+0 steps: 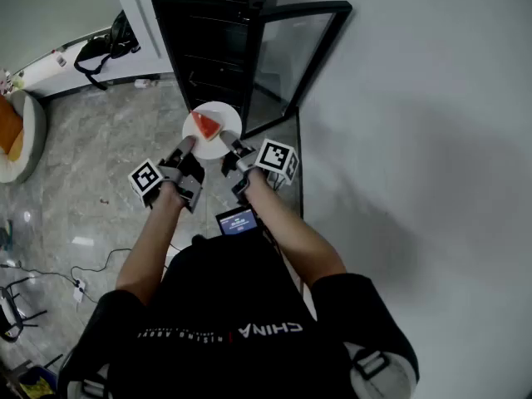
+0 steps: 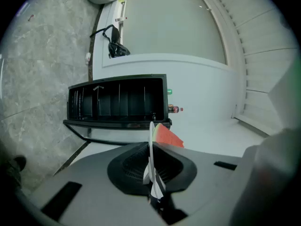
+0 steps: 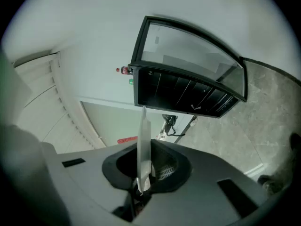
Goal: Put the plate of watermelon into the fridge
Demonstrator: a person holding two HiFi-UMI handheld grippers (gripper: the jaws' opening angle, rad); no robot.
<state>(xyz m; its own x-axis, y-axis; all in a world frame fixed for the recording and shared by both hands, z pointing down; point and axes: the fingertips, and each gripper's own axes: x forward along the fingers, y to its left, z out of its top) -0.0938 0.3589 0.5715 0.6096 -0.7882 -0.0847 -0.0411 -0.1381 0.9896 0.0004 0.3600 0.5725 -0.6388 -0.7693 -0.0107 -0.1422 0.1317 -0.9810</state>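
Seen from above, the left gripper (image 1: 184, 146) and right gripper (image 1: 230, 148) each pinch an opposite edge of the plate (image 1: 226, 121), held before the open fridge (image 1: 208, 40). The left gripper view catches the watermelon (image 2: 167, 136) on the plate. The right gripper view shows the fridge's glass door (image 3: 188, 51) swung wide.

A black short-sleeved T-shirt (image 1: 224, 306) bears pale lettering (image 1: 249, 330), bottom centre. The dark left claw (image 1: 186, 145) and right claw (image 1: 229, 150) each carry a white marker cube (image 1: 277, 158).
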